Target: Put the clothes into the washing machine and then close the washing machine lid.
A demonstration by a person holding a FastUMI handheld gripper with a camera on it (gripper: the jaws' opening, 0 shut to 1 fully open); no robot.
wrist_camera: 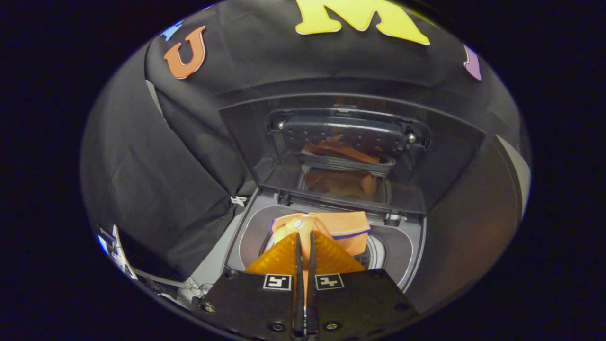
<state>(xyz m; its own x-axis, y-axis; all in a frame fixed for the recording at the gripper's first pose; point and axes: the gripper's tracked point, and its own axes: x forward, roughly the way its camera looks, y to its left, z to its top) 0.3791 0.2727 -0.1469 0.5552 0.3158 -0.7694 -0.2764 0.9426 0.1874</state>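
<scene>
An orange garment (348, 226) with a blue-edged hem hangs over the open mouth of the top-loading washing machine (251, 227). My gripper (305, 235) is shut on the garment, and a thin strip of orange cloth shows between the two fingers. The cloth bunches just ahead of the fingertips and drapes toward the drum (376, 253). Beyond the opening the washer's lid (350, 137) stands raised and upright, and its glossy inner face mirrors the orange cloth.
Black cloth walls the booth behind and left of the machine (156, 189). A few loose cables (194, 286) lie beside the washer's near-left corner. The machine's dark body continues to the right (473, 222).
</scene>
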